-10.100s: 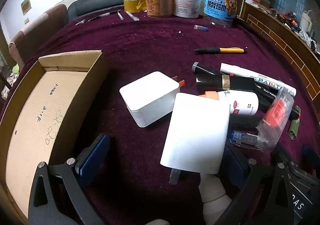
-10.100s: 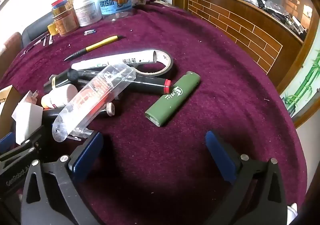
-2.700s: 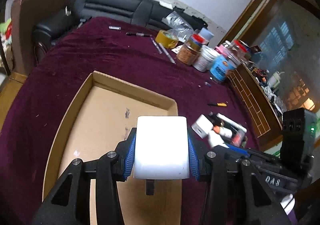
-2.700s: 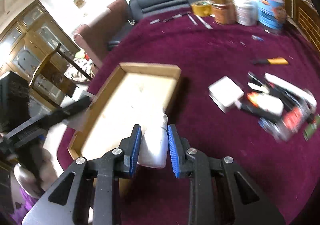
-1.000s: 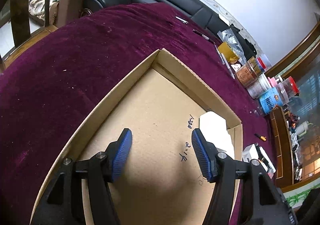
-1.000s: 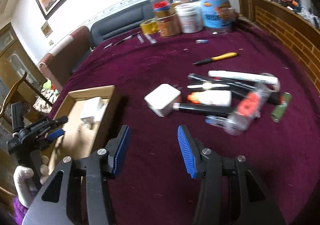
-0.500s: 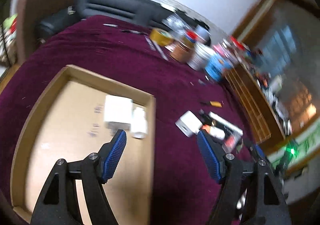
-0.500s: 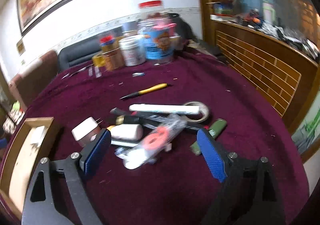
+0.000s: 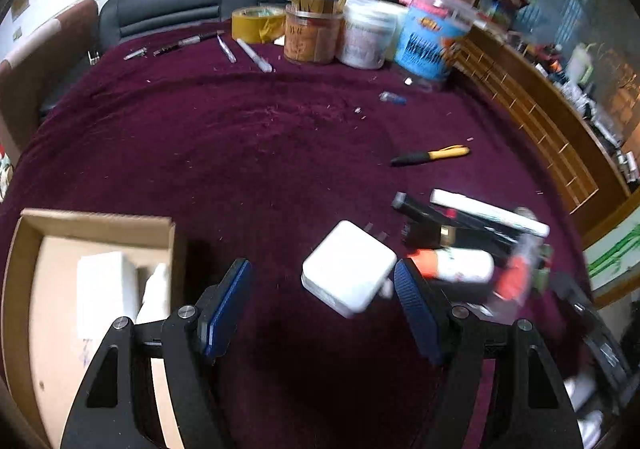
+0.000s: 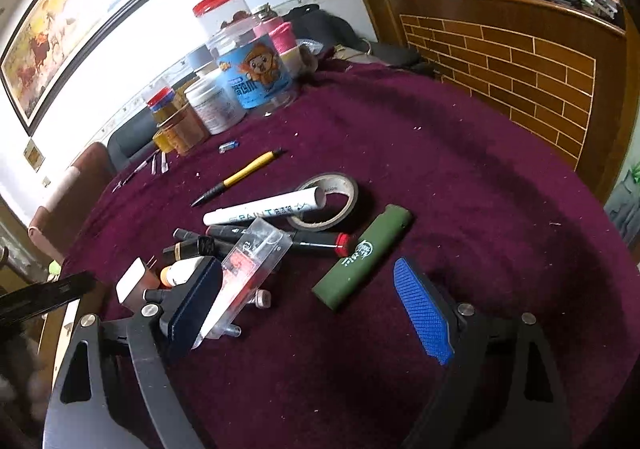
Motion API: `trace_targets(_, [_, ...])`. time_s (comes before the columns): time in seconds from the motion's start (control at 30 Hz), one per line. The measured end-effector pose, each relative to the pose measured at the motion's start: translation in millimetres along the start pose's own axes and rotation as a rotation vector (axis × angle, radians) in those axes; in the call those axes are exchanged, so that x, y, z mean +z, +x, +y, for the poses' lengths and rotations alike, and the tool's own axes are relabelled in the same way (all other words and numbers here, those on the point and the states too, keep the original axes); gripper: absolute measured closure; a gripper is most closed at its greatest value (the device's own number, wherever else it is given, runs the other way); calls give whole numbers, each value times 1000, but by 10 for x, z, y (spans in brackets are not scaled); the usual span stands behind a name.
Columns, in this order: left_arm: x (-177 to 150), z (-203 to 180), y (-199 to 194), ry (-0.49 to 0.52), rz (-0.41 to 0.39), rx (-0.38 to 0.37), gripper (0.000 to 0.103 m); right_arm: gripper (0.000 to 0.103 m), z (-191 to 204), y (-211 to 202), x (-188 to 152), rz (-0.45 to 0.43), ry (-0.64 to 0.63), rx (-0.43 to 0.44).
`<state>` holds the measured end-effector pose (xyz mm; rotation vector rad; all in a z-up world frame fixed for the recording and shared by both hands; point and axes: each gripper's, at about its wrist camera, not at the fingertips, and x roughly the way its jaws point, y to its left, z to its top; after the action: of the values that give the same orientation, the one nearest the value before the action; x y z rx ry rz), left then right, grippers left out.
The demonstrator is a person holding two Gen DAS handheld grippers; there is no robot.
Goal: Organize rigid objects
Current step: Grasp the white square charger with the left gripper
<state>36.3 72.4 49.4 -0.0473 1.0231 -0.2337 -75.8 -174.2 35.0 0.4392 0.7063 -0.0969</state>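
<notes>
Left tongs [image 9: 322,303] stand apart and empty above the counter [image 9: 256,153]. The white adapter [image 9: 349,268] lies between their pads in view, untouched, its prongs pointing away from the camera. The cardboard box [image 9: 96,221] sits left of the adapter and holds a white block [image 9: 102,289] and a white bottle [image 9: 154,295] side by side.

Right tongs [image 10: 308,299] stand wide, nothing gripped. The green lighter [image 10: 362,257] lies on the cloth between the fingers, clear of both. Left of the lighter, a clear case [image 10: 244,273] leans across the black markers [image 10: 276,237]. Behind the lighter, a white paint pen [image 10: 264,209] rests with its end on the tape roll [image 10: 330,201]. A yellow pen [image 10: 240,175] lies farther back, jars [image 10: 256,69] beyond.
</notes>
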Motion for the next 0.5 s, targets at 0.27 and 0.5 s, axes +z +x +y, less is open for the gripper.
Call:
trace_targets(0.27, [74,-84,349,-8,42,-41,36,15,3,66,-2,34,-3,16])
trace_targets(0.5, [-15,-322,461,104,36,84,49,15,8,89,-1,43,-4,12])
